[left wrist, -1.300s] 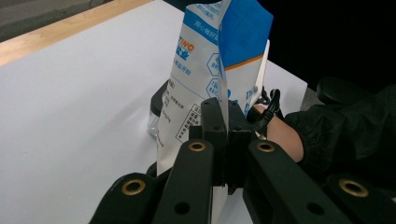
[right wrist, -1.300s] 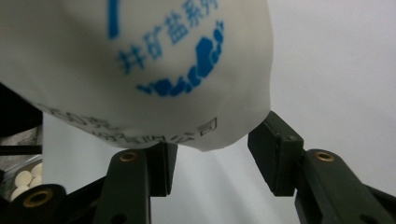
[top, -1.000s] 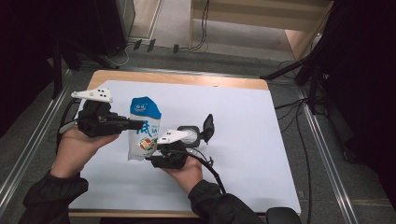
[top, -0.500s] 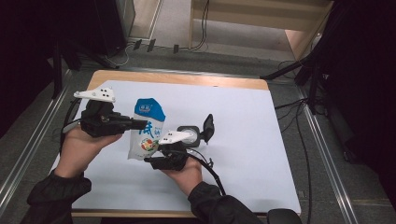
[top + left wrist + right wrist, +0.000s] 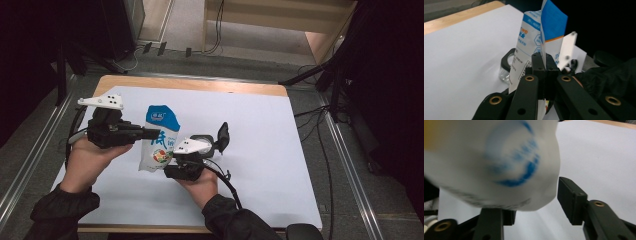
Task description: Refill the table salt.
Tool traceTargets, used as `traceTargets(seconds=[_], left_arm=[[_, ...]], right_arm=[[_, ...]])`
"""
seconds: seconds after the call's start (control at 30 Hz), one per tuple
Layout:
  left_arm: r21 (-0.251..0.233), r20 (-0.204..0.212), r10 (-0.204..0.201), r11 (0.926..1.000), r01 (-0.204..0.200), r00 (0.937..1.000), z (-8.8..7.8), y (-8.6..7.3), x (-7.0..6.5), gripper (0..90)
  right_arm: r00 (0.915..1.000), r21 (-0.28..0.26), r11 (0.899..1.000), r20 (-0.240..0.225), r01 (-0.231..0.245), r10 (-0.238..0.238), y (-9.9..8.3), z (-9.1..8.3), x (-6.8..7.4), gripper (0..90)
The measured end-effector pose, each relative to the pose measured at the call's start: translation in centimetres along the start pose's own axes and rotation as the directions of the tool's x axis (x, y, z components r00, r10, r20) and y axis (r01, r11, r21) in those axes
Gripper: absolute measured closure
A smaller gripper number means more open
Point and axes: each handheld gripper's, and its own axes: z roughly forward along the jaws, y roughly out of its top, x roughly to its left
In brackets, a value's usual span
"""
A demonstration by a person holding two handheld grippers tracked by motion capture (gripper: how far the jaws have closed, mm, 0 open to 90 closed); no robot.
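Observation:
A white and blue bag point(image 5: 161, 131) stands tilted on the white sheet. My left gripper point(image 5: 155, 134) comes in from the left, shut on the bag's side seam point(image 5: 543, 51); in the left gripper view both pads point(image 5: 538, 65) pinch that seam. My right gripper point(image 5: 168, 167) is at the bag's lower right. In the right gripper view the bag's rounded bottom point(image 5: 506, 170) lies blurred between its jaws. They have just been closing. The right pad point(image 5: 570, 198) stands just beside the bag without denting it. The left pad is hidden under the bag.
A small glass jar point(image 5: 205, 142) with its black lid point(image 5: 223, 136) flipped up stands right of the bag; it also shows behind the bag point(image 5: 507, 65). The white sheet point(image 5: 265, 135) covers the wooden table point(image 5: 200, 84). Cables and dark stands surround the table.

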Motion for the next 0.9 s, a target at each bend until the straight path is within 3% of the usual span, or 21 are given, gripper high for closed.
traceTargets(seconds=[0.07, 0.13, 0.23, 0.4, 0.53, 0.6, 0.67, 0.73, 0.8, 0.9], left_arm=[[0.025, -0.028, 0.008, 0.9997, -0.007, 0.9996, 0.3, -0.1, 0.1, 90.0], [0.024, -0.017, -0.003, 0.9997, 0.003, 0.9999, 0.5, -0.2, 0.4, 90.0], [0.033, -0.051, -0.001, 0.9995, 0.003, 0.9987, 0.4, -0.3, 0.8, 90.0], [0.014, -0.035, -0.013, 0.9998, 0.014, 0.9993, 0.4, -0.3, 1.1, 90.0], [0.031, -0.067, 0.004, 0.9995, -0.001, 0.9977, 0.8, -0.3, 1.0, 90.0], [0.028, -0.053, -0.001, 0.9996, 0.002, 0.9986, 0.7, -0.2, 1.2, 90.0], [0.019, -0.044, 0.001, 0.9998, 0.0, 0.999, 0.9, -0.1, 1.0, 90.0], [0.023, -0.035, 0.004, 0.9997, -0.003, 0.9994, 1.3, -0.1, 0.8, 90.0], [0.031, -0.027, 0.006, 0.9995, -0.006, 0.9996, 1.6, 0.0, 0.7, 90.0], [0.043, -0.033, 0.013, 0.999, -0.012, 0.9994, 2.0, 0.0, 0.7, 90.0]], right_arm=[[0.9999, 0.024, 1.0, 0.002, 0.014, -0.014, -0.2, 0.2, 0.2, 54.1], [0.9998, 0.038, 0.999, -0.007, 0.022, -0.021, -0.3, 0.4, 0.5, 54.6], [0.9989, 0.028, 0.999, -0.023, 0.042, -0.042, -0.4, 0.3, 0.8, 53.6], [0.9981, 0.021, 0.999, -0.045, 0.043, -0.042, -0.2, 0.3, 0.8, 46.6], [0.9964, 0.03, 0.997, -0.04, 0.075, -0.074, -0.1, 0.4, 1.4, 44.8], [0.9944, 0.026, 0.995, -0.041, 0.098, -0.097, -0.1, 0.3, 1.8, 43.8], [0.9948, 0.018, 0.996, -0.049, 0.09, -0.089, 0.0, 0.2, 2.0, 40.9], [0.9933, 0.014, 0.994, -0.035, 0.111, -0.11, 0.2, 0.2, 2.4, 44.1], [0.9854, 0.016, 0.986, -0.027, 0.168, -0.168, 0.2, 0.1, 3.0, 50.3], [0.9874, 0.028, 0.987, -0.022, 0.158, -0.157, 0.0, 0.2, 3.0, 52.7]])
